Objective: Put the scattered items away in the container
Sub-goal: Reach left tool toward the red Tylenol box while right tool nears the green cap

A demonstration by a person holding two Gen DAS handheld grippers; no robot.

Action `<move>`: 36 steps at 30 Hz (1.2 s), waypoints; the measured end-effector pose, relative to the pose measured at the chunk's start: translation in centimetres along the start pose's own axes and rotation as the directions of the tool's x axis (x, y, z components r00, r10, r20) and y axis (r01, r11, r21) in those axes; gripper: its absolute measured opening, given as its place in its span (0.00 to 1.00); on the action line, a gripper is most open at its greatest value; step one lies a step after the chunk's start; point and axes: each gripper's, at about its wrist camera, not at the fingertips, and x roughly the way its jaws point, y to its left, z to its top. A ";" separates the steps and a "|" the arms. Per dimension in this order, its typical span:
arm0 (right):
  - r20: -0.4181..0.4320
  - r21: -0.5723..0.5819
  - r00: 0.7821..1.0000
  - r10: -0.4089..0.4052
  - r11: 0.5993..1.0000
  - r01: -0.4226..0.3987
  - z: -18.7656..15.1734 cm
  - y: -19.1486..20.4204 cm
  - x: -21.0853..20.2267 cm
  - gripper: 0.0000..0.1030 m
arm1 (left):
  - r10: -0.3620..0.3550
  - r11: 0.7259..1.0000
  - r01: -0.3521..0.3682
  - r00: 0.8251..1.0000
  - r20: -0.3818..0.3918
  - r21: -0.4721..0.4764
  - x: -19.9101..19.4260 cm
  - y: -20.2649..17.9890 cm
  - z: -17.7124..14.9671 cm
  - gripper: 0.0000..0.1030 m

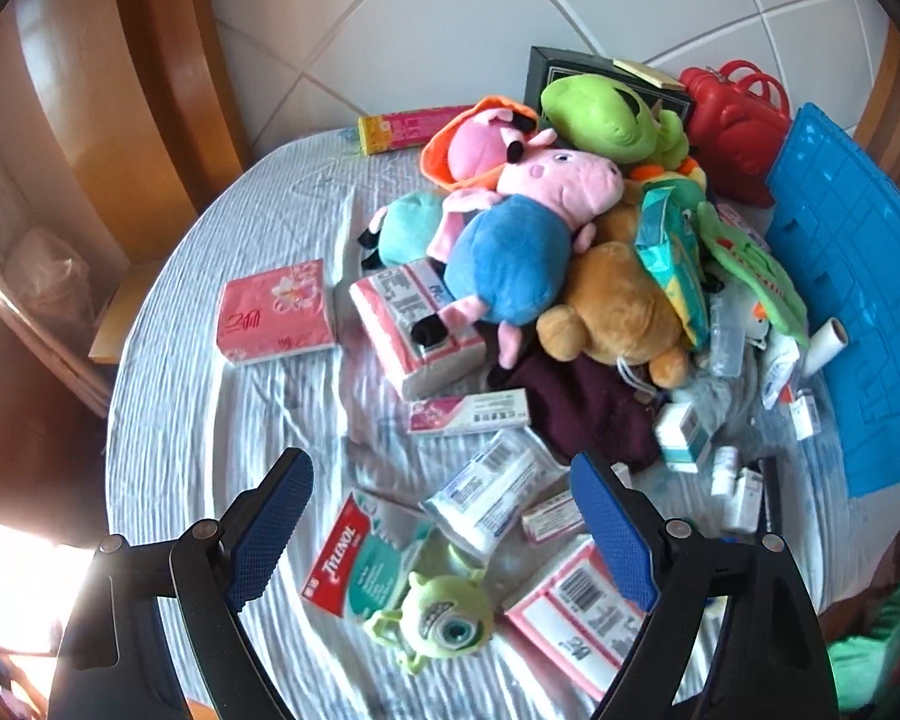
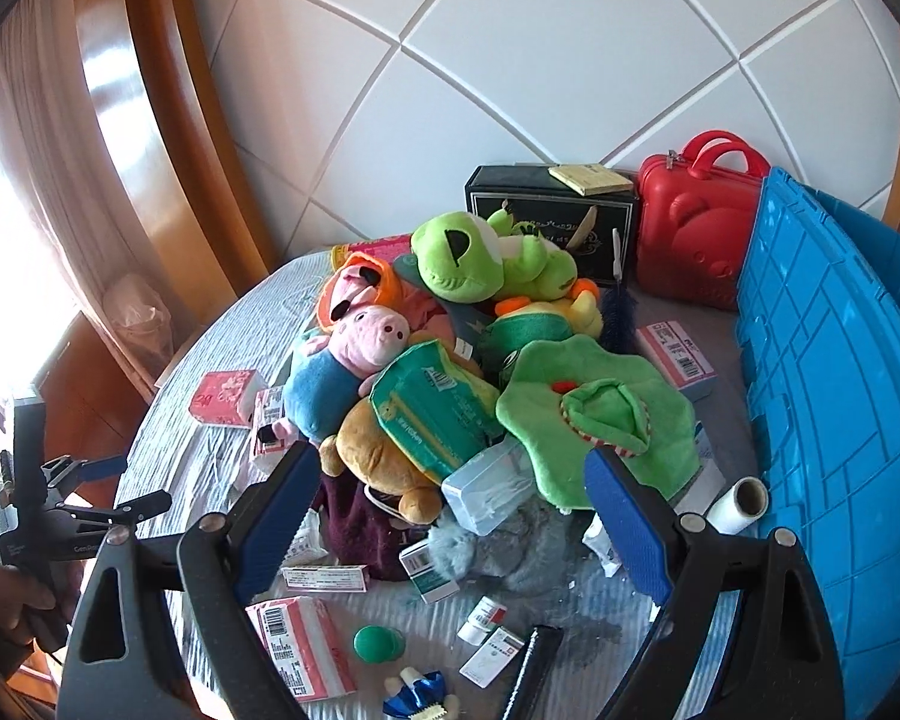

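1. Scattered items piled mid-frame on the bed (image 1: 222, 420): pig plush (image 1: 528, 240), brown plush (image 1: 618, 306), soft, light; best pinched at the body; tissue packs (image 1: 276, 312) squashy.
2. Blue container (image 2: 834, 396) at right edge.
3. Left hand-held gripper (image 1: 444, 534) and right hand-held gripper (image 2: 450, 522) both wide, empty.

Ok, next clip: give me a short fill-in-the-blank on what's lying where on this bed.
1. The pig plush wears a body coloured ____.
2. Behind the toy pile, the small suitcase with two handles is ____.
3. Both the left gripper and the right gripper have their jaws ____, with nothing held.
4. The one-eyed green monster toy lies partly on a packet printed with the word ____.

Missing words: blue; red; open; TYLENOL
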 end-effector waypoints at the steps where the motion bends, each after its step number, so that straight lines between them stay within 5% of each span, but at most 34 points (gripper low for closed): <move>1: -0.019 0.002 1.000 0.002 1.000 -0.002 -0.6 0.5 0.7 0.88 | 0.001 1.000 -0.001 1.000 -0.014 -0.001 0.6 0.5 -0.6 0.86; 14: -0.184 0.019 0.983 -0.023 0.999 0.027 -7.4 3.8 5.6 0.88 | -0.024 0.999 0.019 0.986 -0.166 -0.033 10.3 7.2 -7.7 0.86; 27: -0.272 0.030 0.961 -0.058 0.997 0.069 -12.5 3.8 8.9 0.88 | -0.060 0.995 0.077 0.967 -0.246 0.059 16.3 5.2 -8.0 0.86; 32: -0.327 0.023 0.944 -0.051 0.998 0.062 -15.2 4.3 12.1 0.87 | -0.047 0.994 0.070 0.967 -0.251 0.084 17.0 4.8 -8.3 0.96; 36: -0.352 0.026 0.935 -0.047 0.998 0.061 -16.4 4.5 13.9 0.87 | -0.013 0.993 0.040 0.972 -0.234 0.109 16.8 4.5 -8.3 0.89</move>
